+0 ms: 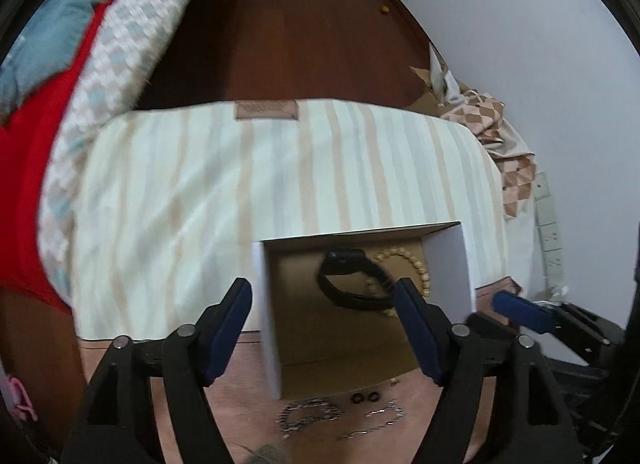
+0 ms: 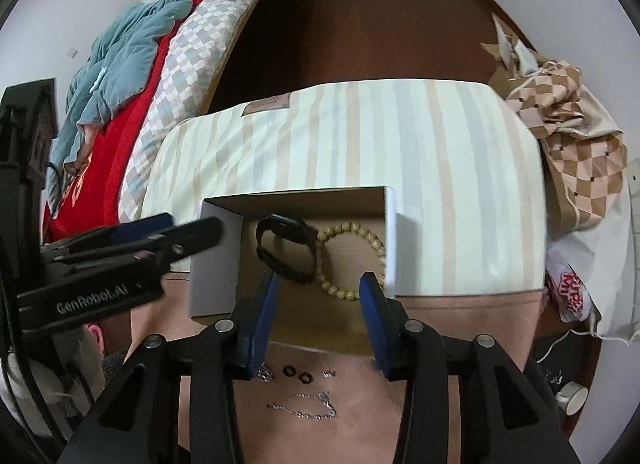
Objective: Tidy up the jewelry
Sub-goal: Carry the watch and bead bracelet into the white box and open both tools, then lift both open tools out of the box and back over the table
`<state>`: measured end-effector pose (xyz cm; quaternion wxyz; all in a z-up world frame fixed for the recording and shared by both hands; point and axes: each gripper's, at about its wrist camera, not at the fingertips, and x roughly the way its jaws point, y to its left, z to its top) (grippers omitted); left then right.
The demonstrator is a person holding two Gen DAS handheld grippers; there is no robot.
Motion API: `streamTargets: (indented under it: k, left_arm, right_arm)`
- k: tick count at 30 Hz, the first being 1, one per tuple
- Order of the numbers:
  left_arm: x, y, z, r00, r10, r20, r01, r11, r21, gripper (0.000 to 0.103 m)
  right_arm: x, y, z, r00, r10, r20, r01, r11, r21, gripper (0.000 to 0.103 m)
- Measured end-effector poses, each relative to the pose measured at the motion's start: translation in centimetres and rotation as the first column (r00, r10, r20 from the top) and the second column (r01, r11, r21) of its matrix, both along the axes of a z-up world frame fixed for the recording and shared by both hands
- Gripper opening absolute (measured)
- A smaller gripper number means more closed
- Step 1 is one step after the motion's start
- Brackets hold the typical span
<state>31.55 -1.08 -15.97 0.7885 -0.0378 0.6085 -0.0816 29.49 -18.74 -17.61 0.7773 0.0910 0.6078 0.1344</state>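
An open cardboard box (image 2: 216,260) (image 1: 450,260) lies on the striped cushion. Inside it are a black watch band (image 2: 286,248) (image 1: 352,280) and a beige bead bracelet (image 2: 352,260) (image 1: 416,264). In front of the box, on the pink-brown surface, lie two small dark rings (image 2: 296,374) (image 1: 364,398), a silver chain (image 2: 308,410) (image 1: 380,416) and a second silver chain (image 1: 308,414) (image 2: 264,374). My left gripper (image 1: 324,328) is open and empty, at the box's near left corner. My right gripper (image 2: 320,320) is open and empty above the box's front edge; the left gripper also shows in the right wrist view (image 2: 192,228).
The striped cushion (image 2: 360,144) fills the middle. A bed with red and blue bedding (image 2: 132,76) is at the left. A checkered cloth bag (image 2: 576,136) lies at the right, with dark wood floor (image 2: 340,16) beyond. A white cup (image 2: 572,394) sits low right.
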Motion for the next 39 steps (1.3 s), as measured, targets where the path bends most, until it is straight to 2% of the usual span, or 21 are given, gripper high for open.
streamTargets:
  k: [1, 2, 3, 5, 10, 20, 29, 39]
  left_arm:
    - [-0.3, 0.2, 0.3, 1.0, 0.005, 0.015, -0.005, 1.0, 0.017, 0.09]
    - [-0.7, 0.3, 0.6, 0.999, 0.011, 0.034, -0.012, 0.999, 0.036, 0.099]
    - [-1.3, 0.5, 0.9, 0.998, 0.017, 0.055, -0.02, 0.998, 0.059, 0.1]
    - [-2.5, 0.7, 1.1, 0.996, 0.028, 0.086, -0.037, 0.994, 0.104, 0.101]
    - [-5.2, 1.0, 0.9, 0.987, 0.05, 0.15, -0.077, 0.981, 0.179, 0.101]
    - [-8.5, 1.5, 1.5, 0.976, 0.098, 0.194, -0.14, 0.967, 0.213, 0.101]
    - [-11.7, 1.5, 5.2, 0.952, 0.117, 0.281, -0.181, 0.96, 0.212, 0.101]
    - [-16.8, 1.6, 9.7, 0.919, 0.123, 0.373, -0.204, 0.961, 0.187, 0.101]
  right_arm:
    - [-0.3, -0.2, 0.2, 1.0, -0.004, 0.008, 0.005, 1.0, -0.017, 0.045]
    - [-0.8, -0.4, 0.4, 1.0, -0.012, 0.02, 0.013, 0.999, -0.042, 0.052]
    - [-1.1, -0.6, 0.5, 0.999, -0.02, 0.029, 0.022, 0.998, -0.064, 0.057]
    - [-2.0, -0.8, 0.4, 0.999, -0.036, 0.041, 0.04, 0.993, -0.114, 0.083]
    - [-3.5, -0.8, 0.2, 0.995, -0.044, 0.088, 0.064, 0.969, -0.239, 0.102]
    - [-5.6, 0.1, 1.4, 0.986, -0.043, 0.16, 0.09, 0.95, -0.3, 0.102]
    - [-8.1, 0.6, 4.4, 0.974, -0.043, 0.221, 0.112, 0.944, -0.309, 0.102]
    - [-13.1, 0.9, 9.9, 0.941, -0.039, 0.335, 0.146, 0.943, -0.299, 0.102]
